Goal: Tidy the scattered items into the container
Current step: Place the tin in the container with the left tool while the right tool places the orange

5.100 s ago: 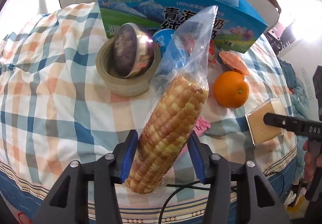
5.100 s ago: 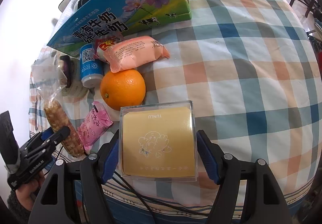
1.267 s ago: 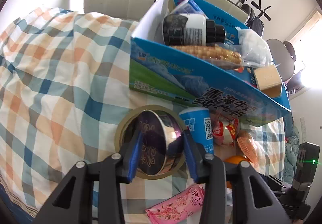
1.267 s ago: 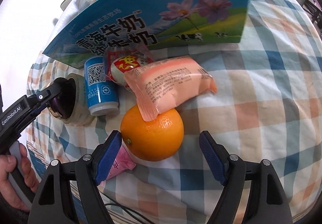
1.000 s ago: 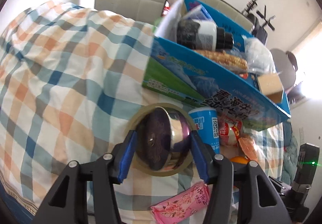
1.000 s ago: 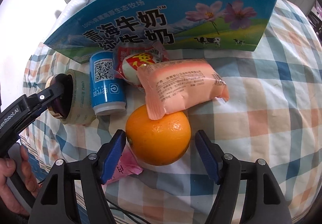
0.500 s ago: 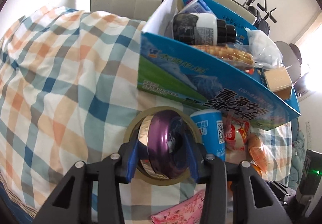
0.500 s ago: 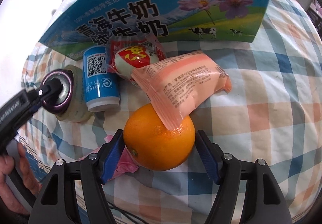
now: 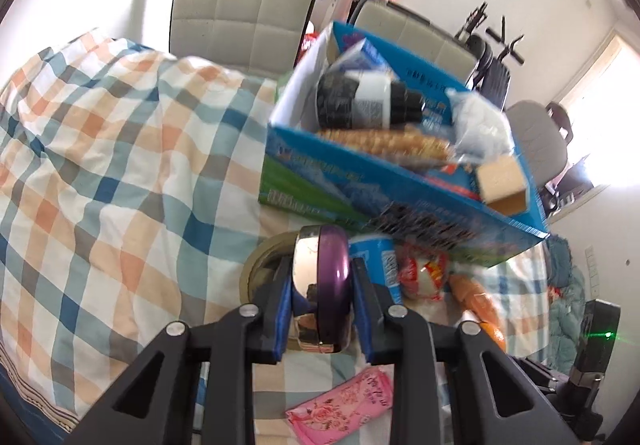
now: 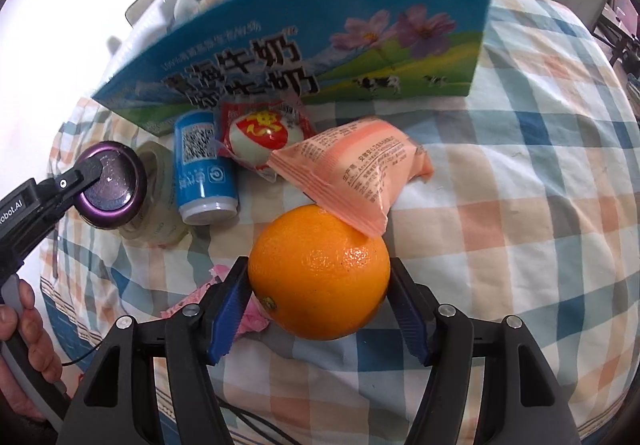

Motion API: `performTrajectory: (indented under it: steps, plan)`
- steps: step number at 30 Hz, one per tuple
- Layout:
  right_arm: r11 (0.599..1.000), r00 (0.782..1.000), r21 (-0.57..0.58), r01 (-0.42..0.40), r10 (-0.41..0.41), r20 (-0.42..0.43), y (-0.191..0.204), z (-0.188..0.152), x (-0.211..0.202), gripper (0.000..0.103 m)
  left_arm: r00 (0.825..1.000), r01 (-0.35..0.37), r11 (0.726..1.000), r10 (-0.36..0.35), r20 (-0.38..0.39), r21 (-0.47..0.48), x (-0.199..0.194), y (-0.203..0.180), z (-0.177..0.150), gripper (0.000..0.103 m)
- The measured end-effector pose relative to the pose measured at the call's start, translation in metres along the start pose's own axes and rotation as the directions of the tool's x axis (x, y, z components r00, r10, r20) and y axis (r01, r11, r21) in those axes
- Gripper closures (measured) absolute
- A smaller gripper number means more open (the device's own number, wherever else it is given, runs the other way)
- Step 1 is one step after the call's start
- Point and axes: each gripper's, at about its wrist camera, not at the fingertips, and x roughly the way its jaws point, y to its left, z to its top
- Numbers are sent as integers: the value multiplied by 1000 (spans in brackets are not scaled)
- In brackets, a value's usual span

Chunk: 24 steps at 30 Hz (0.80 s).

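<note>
My left gripper point(image 9: 322, 285) is shut on a round purple and gold compact point(image 9: 322, 291), held on edge just above the tape roll point(image 9: 260, 265); the compact also shows in the right wrist view point(image 10: 110, 183). My right gripper point(image 10: 320, 285) has its blue pads against both sides of the orange point(image 10: 320, 273). The blue milk carton box point(image 9: 360, 181), also in the right wrist view point(image 10: 320, 57), holds a dark bottle point(image 9: 364, 103), bagged corn point(image 9: 384, 143) and a tan box point(image 9: 502, 181).
On the checked cloth point(image 10: 540, 173) lie a blue can point(image 10: 202, 169), a red-and-white wrapped ball point(image 10: 260, 137), an orange-pink snack pack point(image 10: 356, 173) resting on the orange, and a pink sachet point(image 9: 344, 405). Chairs point(image 9: 240, 21) stand behind the table.
The left gripper closed on the compact, turned it on edge and lifted it out of the tape roll. The right gripper moved forward and closed in around the orange.
</note>
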Motion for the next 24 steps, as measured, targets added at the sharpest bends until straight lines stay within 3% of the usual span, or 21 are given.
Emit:
performTrajectory:
  steps: [6,12,17,24]
  plan:
    - [998,993,1,-58,58,101,17,17,-47,35,990,72,997,-75,120,25,-40,-24,43,77]
    - [995,970,-33,-90,95,226,29,72,-95,35,980,93,992,-106,167,84,-33,-50,100,77]
    - [997,965,-70,-45,61,256,37,125,-88,35,991,71,990,-84,108,121,14,-63,123,77]
    - [982,981,-186,37,0,194,66,157,-40,35,999,39,985,-42,11,167,67,-71,106,76]
